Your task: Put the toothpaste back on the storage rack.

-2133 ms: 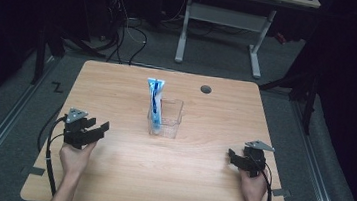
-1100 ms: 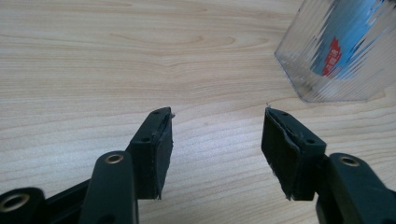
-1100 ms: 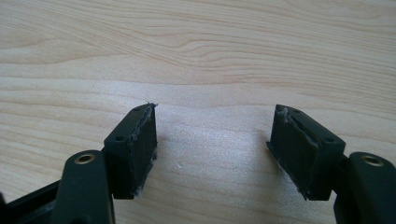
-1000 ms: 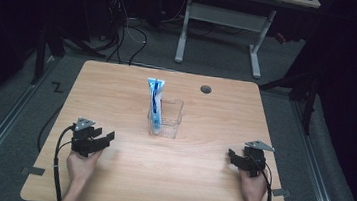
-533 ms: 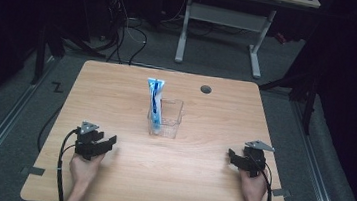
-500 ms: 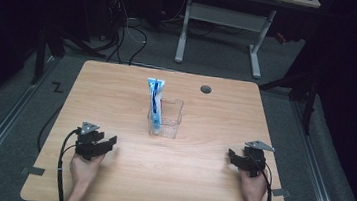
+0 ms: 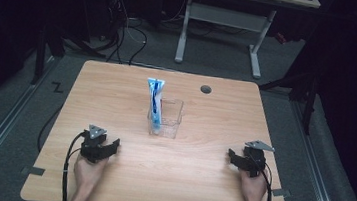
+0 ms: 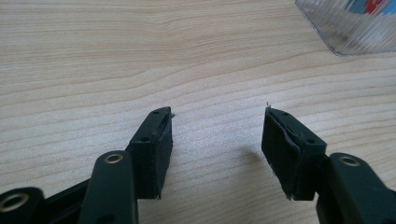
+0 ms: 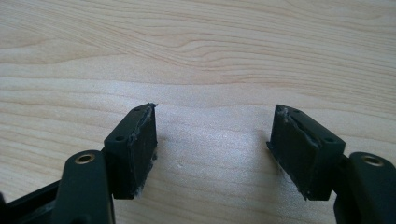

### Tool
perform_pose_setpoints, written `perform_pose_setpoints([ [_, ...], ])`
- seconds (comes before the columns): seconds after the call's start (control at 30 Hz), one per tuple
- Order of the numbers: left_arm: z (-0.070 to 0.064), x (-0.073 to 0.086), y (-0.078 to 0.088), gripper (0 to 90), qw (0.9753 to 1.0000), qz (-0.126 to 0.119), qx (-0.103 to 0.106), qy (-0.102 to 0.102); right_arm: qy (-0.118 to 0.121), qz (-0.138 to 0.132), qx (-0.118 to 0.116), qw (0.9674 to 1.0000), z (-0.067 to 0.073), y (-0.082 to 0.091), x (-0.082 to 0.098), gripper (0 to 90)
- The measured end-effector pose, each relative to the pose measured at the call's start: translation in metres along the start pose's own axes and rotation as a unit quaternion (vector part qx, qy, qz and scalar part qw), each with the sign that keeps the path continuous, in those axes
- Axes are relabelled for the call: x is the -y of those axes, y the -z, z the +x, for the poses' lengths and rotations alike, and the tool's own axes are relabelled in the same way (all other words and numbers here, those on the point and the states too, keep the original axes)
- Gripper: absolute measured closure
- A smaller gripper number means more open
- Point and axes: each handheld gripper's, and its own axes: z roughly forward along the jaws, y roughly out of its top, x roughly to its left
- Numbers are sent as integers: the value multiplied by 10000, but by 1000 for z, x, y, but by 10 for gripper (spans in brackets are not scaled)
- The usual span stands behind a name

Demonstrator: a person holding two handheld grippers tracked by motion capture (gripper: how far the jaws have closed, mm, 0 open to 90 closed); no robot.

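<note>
Both grippers rest low over the near part of the wooden table [image 7: 198, 183], one at each side, and neither holds anything. The left gripper [image 8: 217, 135] has its jaws spread apart with only bare wood between them, and the right gripper [image 9: 212, 140] is released in the same way.

The thing to work on appears to be the clear plastic container [image 7: 167, 117], which stands upright near the middle of the table, well apart from both grippers. A blue and white tube [image 7: 155, 98], probably toothpaste, stands in it and leans against its left wall, with its top rising above the rim. In the left gripper view, a corner of the container [image 8: 348, 25] shows at the upper right.

I judge that the step in hand is the approach to the tube. To do it well, the left gripper should come from above, with the jaws turned so that they close on the flat faces of the tube, above the rim. The container is light, so the right gripper can steady its far wall. Close slowly, because a soft tube bends and slips.
</note>
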Motion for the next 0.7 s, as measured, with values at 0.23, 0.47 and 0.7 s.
perform_pose_setpoints([
  [0.23, -2, 0, -1, 429, 9999, -10, -69, -72, 0, 0, -1, 10000, 0, 0, 0, 319],
  [0.47, -5, 0, -2, 410, 9999, 16, -108, -122, -2, 0, -1, 10000, 0, 0, 0, 319],
  [0.7, -5, 0, -1, 378, 9999, 21, -105, -126, 2, 0, -1, 10000, 0, 0, 0, 319],
])
